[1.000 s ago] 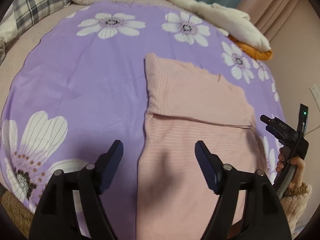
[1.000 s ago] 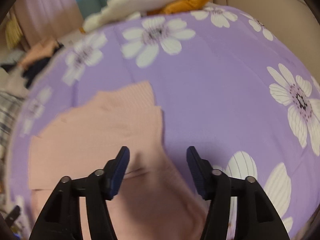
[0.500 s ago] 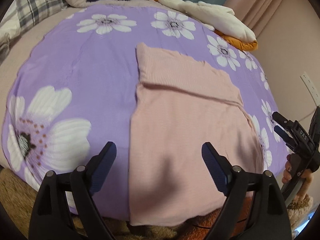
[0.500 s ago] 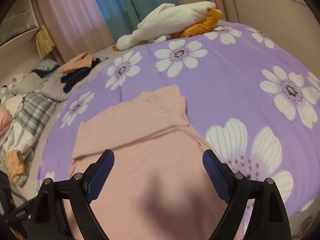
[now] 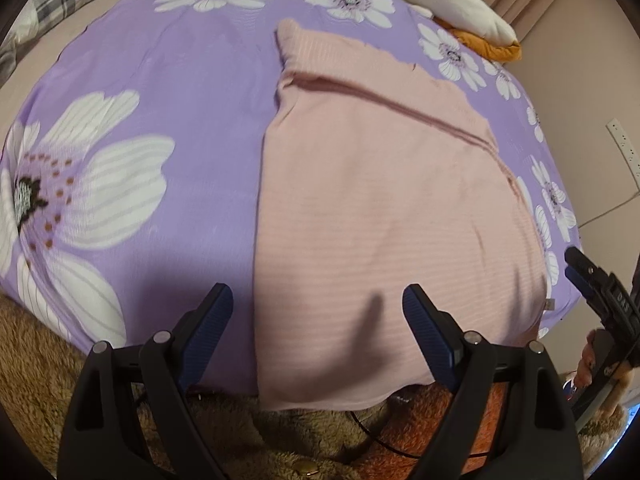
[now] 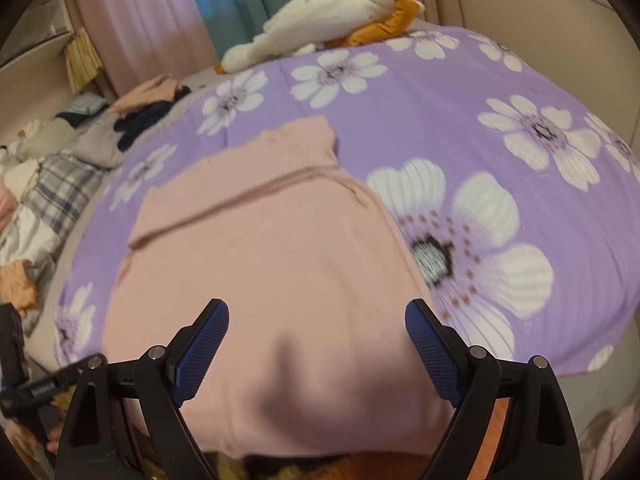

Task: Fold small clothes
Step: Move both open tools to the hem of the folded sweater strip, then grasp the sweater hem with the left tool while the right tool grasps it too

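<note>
A pink garment [image 5: 372, 200] lies lengthwise toward 12 o'clock on the bed [image 5: 180, 80], near hem overhanging; both grippers' [image 5: 318, 322] [image 6: 316, 334] fingers spread, empty.

Bedroom, dim warm light.
We see a bed [image 6: 460, 92] w/ purple floral sheet, pink and teal curtains [image 6: 192, 12] behind, beige wall [image 5: 580, 92] w/ outlet at right.

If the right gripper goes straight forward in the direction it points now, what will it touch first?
Most likely the pink garment. The right gripper is open and aimed over its near part, which lies flat on the purple flowered sheet. Depth is uncertain in this fisheye view.
</note>
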Motion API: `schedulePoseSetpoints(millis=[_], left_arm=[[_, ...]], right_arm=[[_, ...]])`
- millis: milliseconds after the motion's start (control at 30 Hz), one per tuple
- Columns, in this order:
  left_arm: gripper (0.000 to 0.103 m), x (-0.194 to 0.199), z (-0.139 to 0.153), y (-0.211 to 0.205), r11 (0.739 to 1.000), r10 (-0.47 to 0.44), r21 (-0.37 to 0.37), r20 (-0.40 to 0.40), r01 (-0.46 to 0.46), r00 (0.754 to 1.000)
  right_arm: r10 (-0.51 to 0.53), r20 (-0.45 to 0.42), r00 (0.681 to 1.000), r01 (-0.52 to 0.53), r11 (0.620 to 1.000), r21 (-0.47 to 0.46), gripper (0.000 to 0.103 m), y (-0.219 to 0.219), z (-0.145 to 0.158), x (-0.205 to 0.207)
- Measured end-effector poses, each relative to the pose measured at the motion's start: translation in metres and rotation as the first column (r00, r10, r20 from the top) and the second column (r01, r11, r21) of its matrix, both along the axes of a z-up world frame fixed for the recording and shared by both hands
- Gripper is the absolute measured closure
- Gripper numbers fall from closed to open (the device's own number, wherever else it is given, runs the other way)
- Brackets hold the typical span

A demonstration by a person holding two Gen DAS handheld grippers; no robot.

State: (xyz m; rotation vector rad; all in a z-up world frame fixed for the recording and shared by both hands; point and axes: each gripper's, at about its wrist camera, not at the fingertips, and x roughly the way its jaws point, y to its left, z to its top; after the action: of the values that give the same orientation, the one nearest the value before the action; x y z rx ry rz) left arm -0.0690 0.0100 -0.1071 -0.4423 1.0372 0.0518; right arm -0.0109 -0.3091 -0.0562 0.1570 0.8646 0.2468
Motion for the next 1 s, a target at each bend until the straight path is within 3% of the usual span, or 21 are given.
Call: schedulePoseSetpoints(millis=[233,467,633,767,900,967,1000], left_arm=[[0.017,-0.011,-0.009,-0.004,1.0,-0.009,0.012,-0.021,0.009,1.0],[0.019,-0.023,-0.013,-0.006,1.0,-0.009,-0.023,-0.01,0.009,1.0],[0.019,-0.036,-0.019,-0.01,0.994,-0.029,-0.101,0.017,0.03,0.999],[0.021,-0.033,-0.022,-0.012,0.995,-0.022,-0.096,0.035,0.026,0.999],[0.038,-0.034,-0.022,-0.013,0.998,-0.01,-0.065,0.031,0.012,0.999],[0.056,-0.034,-0.022,-0.012,0.998,0.004,-0.055,0.028,-0.002,1.0],[0.075,-0.034,-0.021,-0.012,0.999,0.002,-0.051,0.032,-0.001,0.999]], right_arm=[[-0.06,-0.083,0.995,0.061,0.998,0.011,0.014,-0.025,-0.023,-0.015],[-0.059,-0.145,0.988,0.06,0.998,0.002,0.014,-0.034,-0.041,-0.026],[-0.029,-0.191,0.981,0.028,1.0,-0.008,0.017,-0.031,-0.054,-0.035],[-0.031,-0.185,0.982,0.031,1.0,-0.003,0.027,-0.033,-0.056,-0.03],[-0.039,-0.183,0.982,0.033,0.999,-0.036,0.041,-0.03,-0.057,-0.028],[-0.016,-0.181,0.983,0.007,0.999,-0.051,0.068,-0.027,-0.055,-0.03],[0.0,-0.184,0.983,-0.008,0.999,-0.043,0.074,-0.025,-0.053,-0.031]])
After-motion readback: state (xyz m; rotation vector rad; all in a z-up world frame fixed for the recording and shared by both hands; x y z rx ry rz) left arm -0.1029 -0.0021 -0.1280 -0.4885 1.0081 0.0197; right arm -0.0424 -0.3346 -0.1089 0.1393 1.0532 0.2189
